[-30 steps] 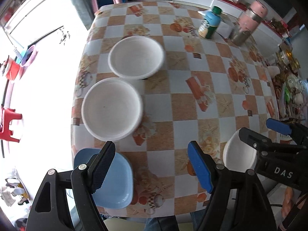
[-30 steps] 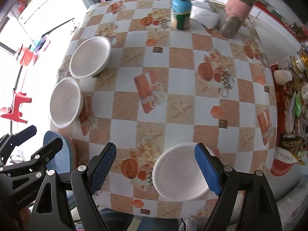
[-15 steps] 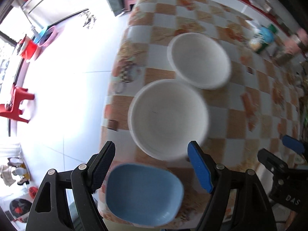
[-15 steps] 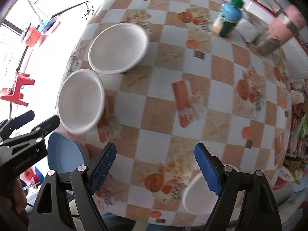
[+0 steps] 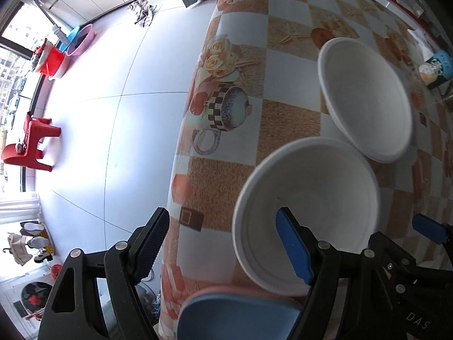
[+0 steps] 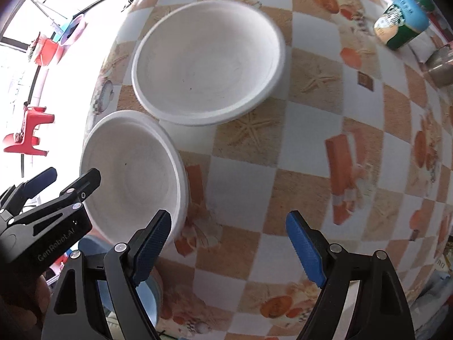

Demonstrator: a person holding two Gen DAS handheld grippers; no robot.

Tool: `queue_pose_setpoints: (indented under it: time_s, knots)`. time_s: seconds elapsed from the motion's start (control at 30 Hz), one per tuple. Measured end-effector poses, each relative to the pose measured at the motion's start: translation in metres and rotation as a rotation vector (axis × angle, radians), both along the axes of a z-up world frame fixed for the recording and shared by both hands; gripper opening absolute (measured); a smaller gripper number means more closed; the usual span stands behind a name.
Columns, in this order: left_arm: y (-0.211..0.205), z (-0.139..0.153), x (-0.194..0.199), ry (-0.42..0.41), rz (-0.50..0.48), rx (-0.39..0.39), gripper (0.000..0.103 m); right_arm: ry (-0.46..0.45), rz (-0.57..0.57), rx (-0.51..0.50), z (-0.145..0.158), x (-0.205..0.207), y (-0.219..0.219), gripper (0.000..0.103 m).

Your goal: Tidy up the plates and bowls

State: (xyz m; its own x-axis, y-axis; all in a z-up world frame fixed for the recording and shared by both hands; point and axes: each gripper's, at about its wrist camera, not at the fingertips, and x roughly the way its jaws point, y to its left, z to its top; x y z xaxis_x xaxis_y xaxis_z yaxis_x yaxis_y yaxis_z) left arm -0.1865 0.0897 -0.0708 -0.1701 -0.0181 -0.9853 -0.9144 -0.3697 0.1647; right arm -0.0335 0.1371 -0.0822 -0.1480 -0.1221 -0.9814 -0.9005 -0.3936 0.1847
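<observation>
My left gripper [image 5: 223, 243] now lower over the near white bowl [image 5: 308, 212], right gripper [image 6: 229, 243] shifted toward it, both jaws open, empty, blue plate [image 5: 240, 317] at bottom edge.

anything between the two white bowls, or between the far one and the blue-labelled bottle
Nothing lies between the near white bowl and the far white bowl; their rims nearly meet. From the far bowl to the bottle only bare checked tablecloth shows, in the right wrist view.

The left gripper [image 5: 223, 243] points straight down, jaws wide and empty. The right gripper [image 6: 229, 243] hangs just beside it, likewise spread.
</observation>
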Motion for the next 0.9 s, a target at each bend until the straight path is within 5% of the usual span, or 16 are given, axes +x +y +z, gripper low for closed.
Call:
queue_pose_setpoints:
  time_s: [0.37,0.53,0.63,0.7,0.77,0.9]
  knots:
    - [0.01,-0.028,-0.001,-0.011,-0.037,-0.042,0.08,0.036,-0.008,-0.062,-0.035,-0.01,0.006,0.084]
    - [0.007,-0.036,0.002,-0.083,-0.03,-0.045,0.049,0.033,-0.027,-0.076,-0.042,-0.002,0.003,0.08]
    - [0.006,-0.037,0.012,-0.11,-0.065,-0.037,0.035,0.042,0.002,-0.065,-0.038,-0.003,-0.001,0.053]
    - [0.007,-0.037,0.022,-0.122,-0.085,-0.045,0.033,0.061,0.027,-0.093,-0.039,-0.006,-0.005,0.031]
    - [0.007,-0.037,0.03,-0.124,-0.103,-0.045,0.032,0.057,0.049,-0.103,-0.041,-0.005,-0.01,0.019]
    - [0.002,-0.038,0.047,-0.127,-0.132,-0.055,0.031,0.064,0.023,-0.113,-0.04,0.01,-0.019,0.019]
